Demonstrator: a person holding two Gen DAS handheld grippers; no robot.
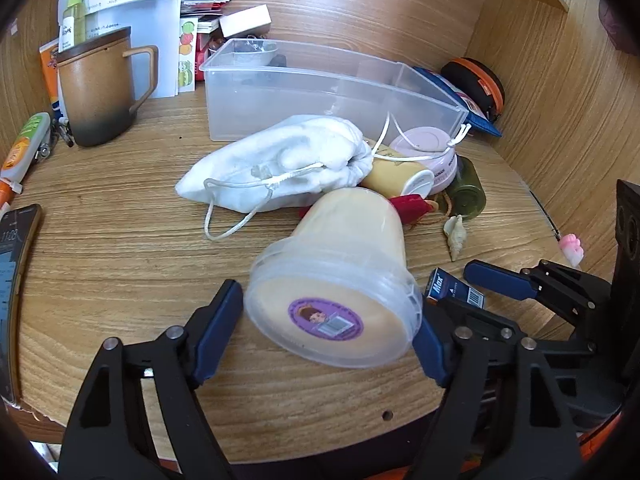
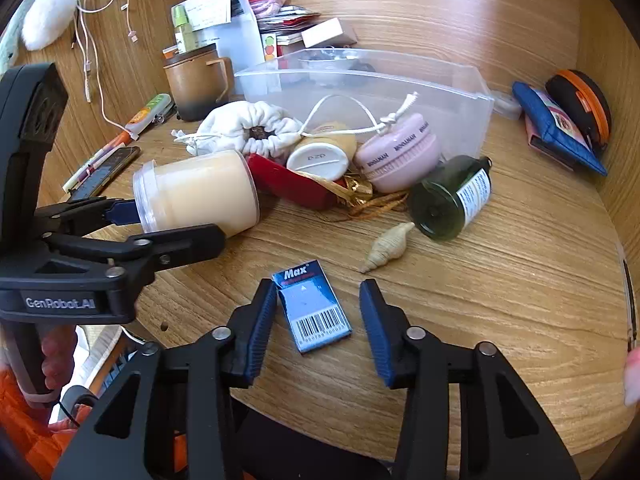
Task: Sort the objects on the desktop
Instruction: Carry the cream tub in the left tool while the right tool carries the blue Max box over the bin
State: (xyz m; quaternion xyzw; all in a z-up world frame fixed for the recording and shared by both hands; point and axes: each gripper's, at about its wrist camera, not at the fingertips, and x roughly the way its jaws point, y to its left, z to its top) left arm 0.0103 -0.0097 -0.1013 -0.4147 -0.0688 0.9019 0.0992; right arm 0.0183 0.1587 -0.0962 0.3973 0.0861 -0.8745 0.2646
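Note:
A cream-filled clear plastic jar (image 1: 340, 276) lies on its side on the wooden desk, lid toward me. My left gripper (image 1: 326, 332) is open, its blue pads on either side of the lid end; whether they touch it I cannot tell. The jar also shows in the right wrist view (image 2: 200, 192). My right gripper (image 2: 318, 320) is open around a small blue "Max" box (image 2: 314, 306) lying flat on the desk. A clear plastic bin (image 1: 320, 88) stands behind the pile.
A white drawstring pouch (image 1: 288, 160), pink round case (image 2: 400, 152), green bottle (image 2: 452, 196), red item (image 2: 288, 180) and seashell (image 2: 390, 246) lie in a pile. A brown mug (image 1: 100, 88), a phone (image 1: 12, 272) and pens lie left. Pouches (image 2: 560, 120) lie at right.

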